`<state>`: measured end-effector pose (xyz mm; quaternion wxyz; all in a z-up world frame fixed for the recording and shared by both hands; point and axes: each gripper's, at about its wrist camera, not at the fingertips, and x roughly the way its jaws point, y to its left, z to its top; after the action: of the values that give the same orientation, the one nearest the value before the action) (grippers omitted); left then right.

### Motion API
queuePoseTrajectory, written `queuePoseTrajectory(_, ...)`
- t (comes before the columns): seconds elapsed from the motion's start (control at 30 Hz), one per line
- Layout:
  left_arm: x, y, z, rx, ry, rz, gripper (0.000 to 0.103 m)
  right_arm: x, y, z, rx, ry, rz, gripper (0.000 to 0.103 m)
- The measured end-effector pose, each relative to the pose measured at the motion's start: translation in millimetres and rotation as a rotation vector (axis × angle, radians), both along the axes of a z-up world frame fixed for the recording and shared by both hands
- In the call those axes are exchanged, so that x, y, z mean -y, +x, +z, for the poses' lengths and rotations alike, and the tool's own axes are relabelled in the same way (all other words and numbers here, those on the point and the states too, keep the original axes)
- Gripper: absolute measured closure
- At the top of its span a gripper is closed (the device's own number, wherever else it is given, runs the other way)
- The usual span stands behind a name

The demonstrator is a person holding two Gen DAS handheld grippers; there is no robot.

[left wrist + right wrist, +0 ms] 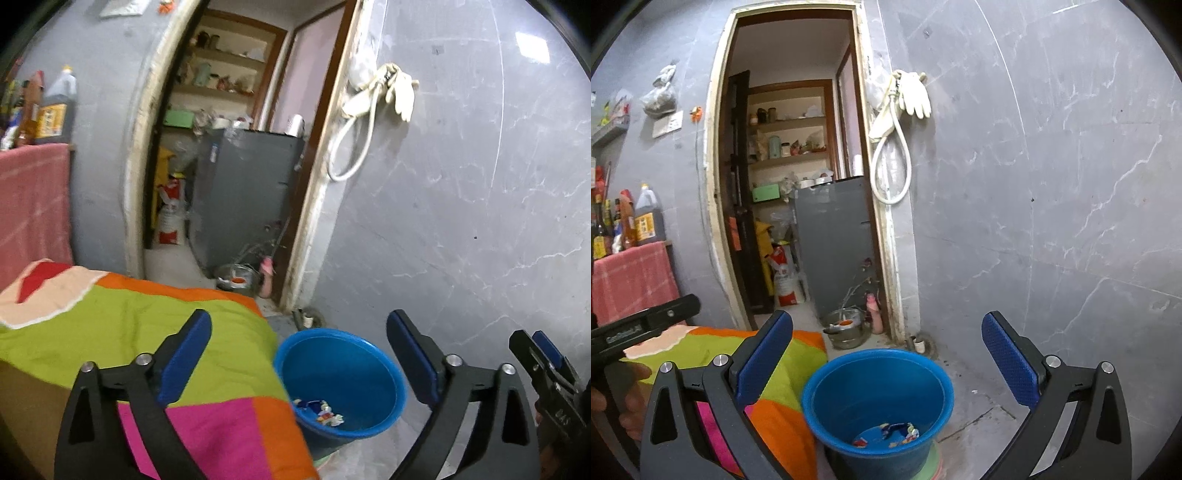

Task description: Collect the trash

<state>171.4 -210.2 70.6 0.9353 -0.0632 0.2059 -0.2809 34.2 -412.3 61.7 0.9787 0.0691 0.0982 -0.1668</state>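
The left gripper (299, 358) and right gripper (886, 360) are both wide apart, holding nothing. One blue bucket (938, 391) sits on the floor beside the colorful blanket (140, 332). A few wrappers (897, 432) lie inside it.

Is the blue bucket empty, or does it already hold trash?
Not empty: the blue bucket stands upright on the floor with a few colourful wrappers on its bottom; most of it is unfilled.

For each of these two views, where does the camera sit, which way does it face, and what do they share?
Left wrist: on the left gripper, jaws open and empty, facing the doorway over the patchwork cloth; the right gripper shows at right.
Right wrist: on the right gripper, open and empty, facing the same doorway; a hand shows at left.
Shared: blue bucket holding wrappers, hanging gloves.
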Motion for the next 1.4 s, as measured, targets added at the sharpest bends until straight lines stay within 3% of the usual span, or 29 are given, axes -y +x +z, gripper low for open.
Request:
queuePoseTrajectory(0.33,-54.0,-72.6,-3.4,0.089,0.038,0.07,0.004,-39.5,-42.1,-5.2,-0.012,-0.003,0.03,0.0)
queuePoseTrajectory(0.7,-92.9,-130.6,-38.1,0.113,0.072,0.156,0.004,-78.7,-79.4,-21.5,0.022,-0.062,0.039,0.0)
queuePoseTrajectory(1.4,-124.6,-148.4,-66.2,0.103,0.106,0.237,0.004,-104.1,-92.6,-52.0,-0.003,-0.088,0.049,0.0)
